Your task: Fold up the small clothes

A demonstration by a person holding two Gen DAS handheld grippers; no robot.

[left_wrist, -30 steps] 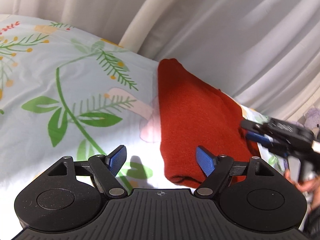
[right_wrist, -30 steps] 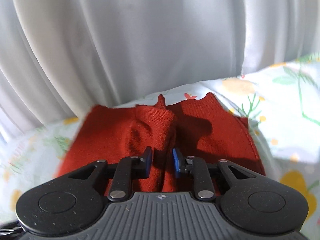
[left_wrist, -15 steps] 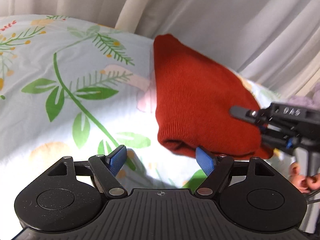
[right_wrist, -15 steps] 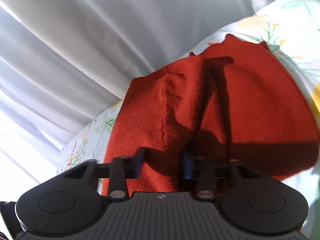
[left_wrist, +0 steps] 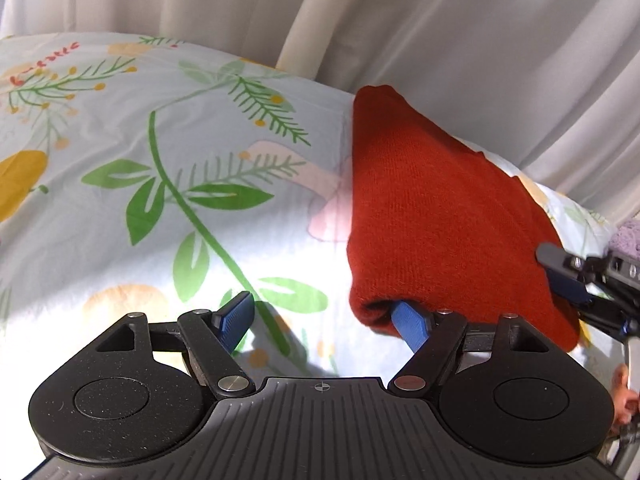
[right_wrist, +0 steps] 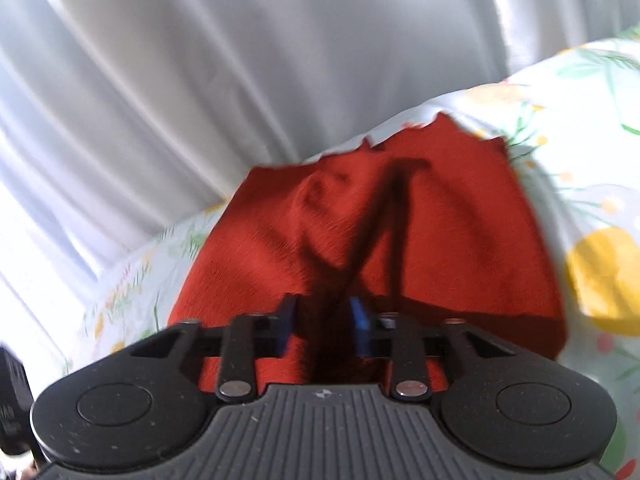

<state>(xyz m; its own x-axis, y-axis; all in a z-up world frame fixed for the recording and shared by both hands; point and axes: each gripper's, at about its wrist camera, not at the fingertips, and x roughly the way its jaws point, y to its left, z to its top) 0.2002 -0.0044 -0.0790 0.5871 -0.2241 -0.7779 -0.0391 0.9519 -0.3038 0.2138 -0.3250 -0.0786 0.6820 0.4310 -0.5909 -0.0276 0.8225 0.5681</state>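
Note:
A folded rust-red knit garment (left_wrist: 436, 216) lies on a floral bedsheet (left_wrist: 160, 184). My left gripper (left_wrist: 324, 320) is open at the garment's near left corner, and its right fingertip (left_wrist: 408, 320) pokes under the folded edge. In the right wrist view the garment (right_wrist: 400, 232) fills the middle. My right gripper (right_wrist: 324, 328) has its jaws partly apart with a ridge of the red cloth between them, low over the cloth. It also shows in the left wrist view (left_wrist: 572, 280) at the garment's right edge.
White curtains (left_wrist: 440, 40) hang close behind the bed along its far edge. A purple knitted thing (left_wrist: 628, 236) sits at the far right. The sheet stretches bare to the left of the garment.
My right gripper has lowered the lifted red fold onto the garment and its jaws have spread. My left gripper has moved in, with one finger now under the garment's near edge.

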